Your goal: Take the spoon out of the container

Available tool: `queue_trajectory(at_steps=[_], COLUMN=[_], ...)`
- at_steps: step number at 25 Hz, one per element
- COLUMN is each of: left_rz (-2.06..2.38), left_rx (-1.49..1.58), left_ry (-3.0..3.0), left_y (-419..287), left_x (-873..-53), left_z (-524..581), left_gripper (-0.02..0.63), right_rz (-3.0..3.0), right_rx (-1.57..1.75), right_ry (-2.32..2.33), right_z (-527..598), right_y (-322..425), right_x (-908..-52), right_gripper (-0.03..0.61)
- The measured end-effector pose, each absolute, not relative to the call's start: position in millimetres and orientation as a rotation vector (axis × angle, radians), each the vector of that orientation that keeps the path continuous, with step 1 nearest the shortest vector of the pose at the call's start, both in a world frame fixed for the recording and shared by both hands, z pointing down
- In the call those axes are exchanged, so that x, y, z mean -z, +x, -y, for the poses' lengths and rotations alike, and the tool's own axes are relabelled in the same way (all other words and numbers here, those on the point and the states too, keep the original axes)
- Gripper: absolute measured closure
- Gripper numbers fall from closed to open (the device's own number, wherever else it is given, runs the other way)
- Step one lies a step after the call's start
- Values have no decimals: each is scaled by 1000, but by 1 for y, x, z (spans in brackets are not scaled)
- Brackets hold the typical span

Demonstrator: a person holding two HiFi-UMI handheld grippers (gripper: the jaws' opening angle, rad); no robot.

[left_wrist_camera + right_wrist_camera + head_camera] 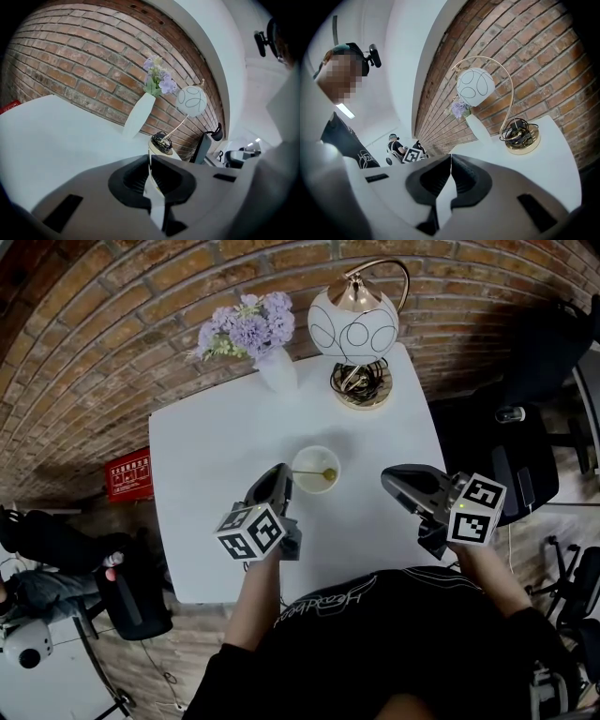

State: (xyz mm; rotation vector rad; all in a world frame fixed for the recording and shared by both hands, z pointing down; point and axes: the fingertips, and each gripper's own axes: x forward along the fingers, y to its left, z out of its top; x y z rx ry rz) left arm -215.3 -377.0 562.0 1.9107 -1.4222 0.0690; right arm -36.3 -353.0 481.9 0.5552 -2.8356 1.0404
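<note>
A small pale cup stands mid-table, with a yellowish spoon lying across its inside, bowl to the right. My left gripper reaches the cup's left rim, where the spoon's handle ends. Seen from the left gripper view, this gripper has its jaws pressed together on a thin pale sliver, seemingly the handle, and the cup sits just beyond the tips. My right gripper hovers to the right of the cup, apart from it. Its jaws are shut with nothing between them.
At the back of the white table stand a white vase of purple flowers and a gold globe lamp with black cable on its base. A brick wall runs behind. Dark chairs stand right, and another at lower left.
</note>
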Motion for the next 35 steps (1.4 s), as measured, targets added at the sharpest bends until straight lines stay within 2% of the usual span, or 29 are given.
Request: queue_trajectory(at_steps=[17,35], left_rz=[1441,1521], left_rx=[-54,156], left_ry=[1980,2086], left_y=[-208,-217], left_x=[-537,-435], left_z=[370,307], left_gripper=[607,607], right_rz=[2848,2955], right_rx=[-1043,-945], right_ry=[550,488], right_z=[335,268], right_y=[-38,-53], right_x=[-479,-433], right_gripper=[581,581])
